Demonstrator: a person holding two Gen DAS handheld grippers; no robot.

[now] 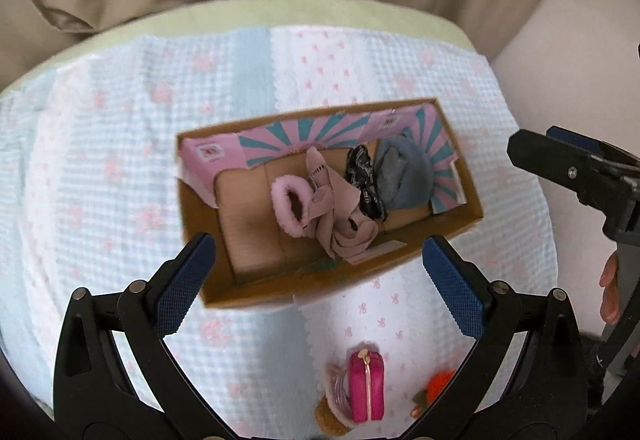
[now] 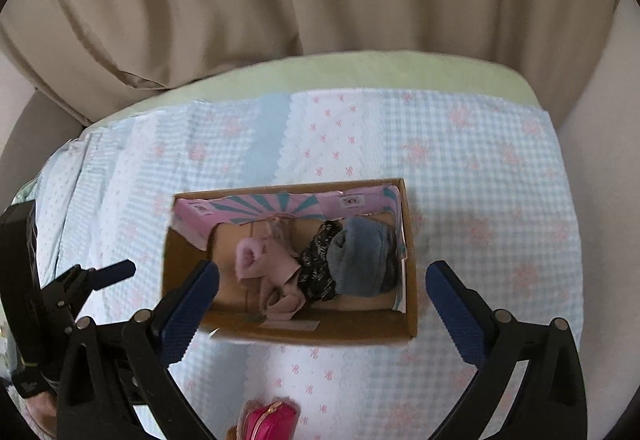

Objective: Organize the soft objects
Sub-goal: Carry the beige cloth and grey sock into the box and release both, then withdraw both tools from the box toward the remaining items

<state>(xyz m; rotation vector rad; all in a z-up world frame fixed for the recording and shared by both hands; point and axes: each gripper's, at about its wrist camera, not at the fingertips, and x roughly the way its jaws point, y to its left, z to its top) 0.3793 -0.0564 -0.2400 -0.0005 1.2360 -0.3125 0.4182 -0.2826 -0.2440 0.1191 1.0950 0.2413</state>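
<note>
Both grippers, left [image 1: 316, 280] and right [image 2: 322, 298], wide, empty. Magenta zip pouch [image 1: 366, 390] crowded by orange toy [image 1: 438, 386]; careless pinch grabs both.

A bed [image 2: 360, 74] with a pale green sheet is seen, bordered at the far side by beige curtains. Most of its top is covered by a blue-and-white checked blanket [image 1: 120, 144] printed with pink bows. An open cardboard box [image 1: 452, 236] is set directly on the blanket near its middle. Nearer the camera, a magenta zip pouch [image 1: 366, 390] lies on the blanket, touched at one side by a brown plush item [image 1: 330, 414]; an orange item [image 1: 438, 386] lies just beside them, only partly seen.
</note>
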